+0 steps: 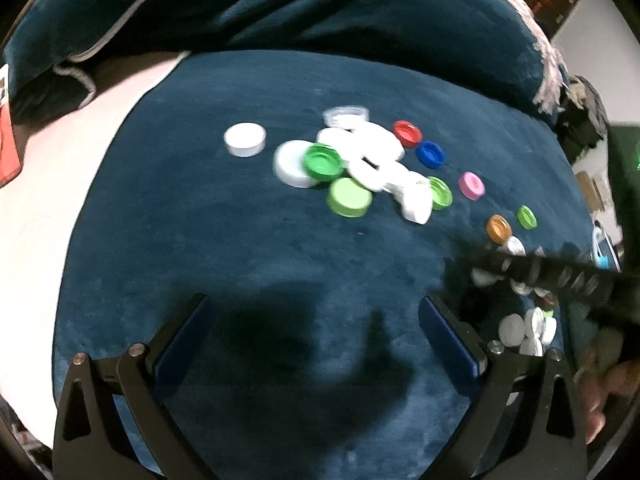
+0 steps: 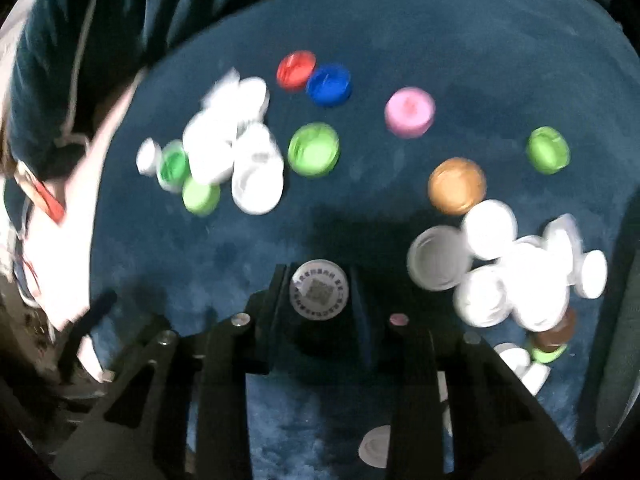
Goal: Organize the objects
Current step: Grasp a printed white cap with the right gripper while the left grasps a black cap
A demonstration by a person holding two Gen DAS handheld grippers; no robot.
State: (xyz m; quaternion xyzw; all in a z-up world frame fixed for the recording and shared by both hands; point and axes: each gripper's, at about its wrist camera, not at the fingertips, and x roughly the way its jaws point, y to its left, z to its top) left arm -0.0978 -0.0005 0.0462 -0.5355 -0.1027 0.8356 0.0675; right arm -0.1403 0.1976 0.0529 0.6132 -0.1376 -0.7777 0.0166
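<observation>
Many plastic bottle caps lie on a dark blue velvet cloth (image 1: 240, 240). My right gripper (image 2: 319, 270) points steeply down and is shut on a white cap with a printed round label (image 2: 319, 290). To its right is a heap of white caps (image 2: 516, 280), with an orange cap (image 2: 457, 186) just beyond. A mixed cluster of white and green caps (image 2: 232, 148) lies at the far left. My left gripper (image 1: 316, 300) hangs open over bare cloth, nothing between its fingers. The mixed cluster (image 1: 368, 152) sits well ahead of it.
Single caps lie apart: red (image 2: 296, 70), blue (image 2: 329, 84), pink (image 2: 410, 112), green (image 2: 314, 150) and a lone white one (image 1: 245, 139). A dark blue cushion (image 1: 320, 8) bounds the far side. Pale bedding (image 1: 40, 220) borders the cloth's left edge.
</observation>
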